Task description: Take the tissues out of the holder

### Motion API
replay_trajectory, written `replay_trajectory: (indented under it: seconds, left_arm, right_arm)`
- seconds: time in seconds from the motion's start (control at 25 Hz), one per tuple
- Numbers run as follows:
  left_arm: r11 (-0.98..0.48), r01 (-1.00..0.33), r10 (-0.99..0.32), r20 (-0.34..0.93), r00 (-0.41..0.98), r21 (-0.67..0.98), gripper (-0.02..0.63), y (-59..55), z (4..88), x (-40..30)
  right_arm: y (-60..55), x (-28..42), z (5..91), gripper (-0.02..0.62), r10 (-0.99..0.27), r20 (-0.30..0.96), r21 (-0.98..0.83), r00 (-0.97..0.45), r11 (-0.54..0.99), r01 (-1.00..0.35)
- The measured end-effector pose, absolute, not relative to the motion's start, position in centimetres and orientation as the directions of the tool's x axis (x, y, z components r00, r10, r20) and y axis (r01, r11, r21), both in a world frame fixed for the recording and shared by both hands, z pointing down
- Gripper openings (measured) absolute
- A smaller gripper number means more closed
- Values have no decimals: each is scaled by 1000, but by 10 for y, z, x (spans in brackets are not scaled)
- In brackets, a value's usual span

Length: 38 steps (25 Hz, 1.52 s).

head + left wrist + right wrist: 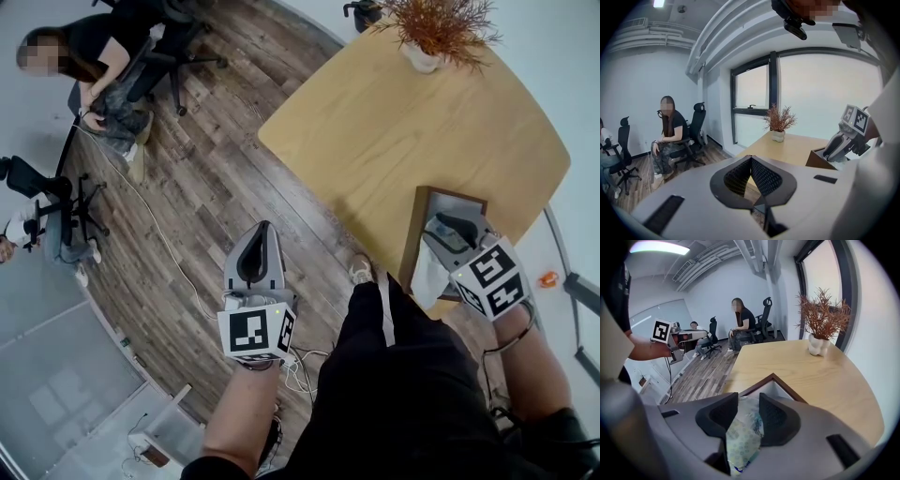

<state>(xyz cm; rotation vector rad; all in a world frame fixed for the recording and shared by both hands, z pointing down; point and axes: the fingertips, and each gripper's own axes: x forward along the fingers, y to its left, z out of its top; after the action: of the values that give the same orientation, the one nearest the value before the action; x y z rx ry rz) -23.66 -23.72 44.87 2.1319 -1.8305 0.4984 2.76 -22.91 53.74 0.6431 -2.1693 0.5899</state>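
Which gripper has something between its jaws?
The right gripper: a tissue pack is clamped in its jaws, at the holder. The left gripper is shut on nothing.

The wooden table (394,122) before me holds a potted plant (424,54) far off and the brown holder (413,234) near me
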Motion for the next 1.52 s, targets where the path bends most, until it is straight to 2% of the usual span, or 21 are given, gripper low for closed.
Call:
replay_trajectory:
  seconds: [0.36, 1.52]
  left_arm:
    - [-152, -988, -891, 434, 132, -12, 8, -228, 448, -238]
    - [-156, -987, -934, 332, 132, -46, 7, -211, 379, -230]
  right_arm:
    - [-223, 31, 535, 10, -289, 789, -144, -542, 771, -620]
    - [-214, 39, 463, 8, -407, 713, -49, -572, 784, -619]
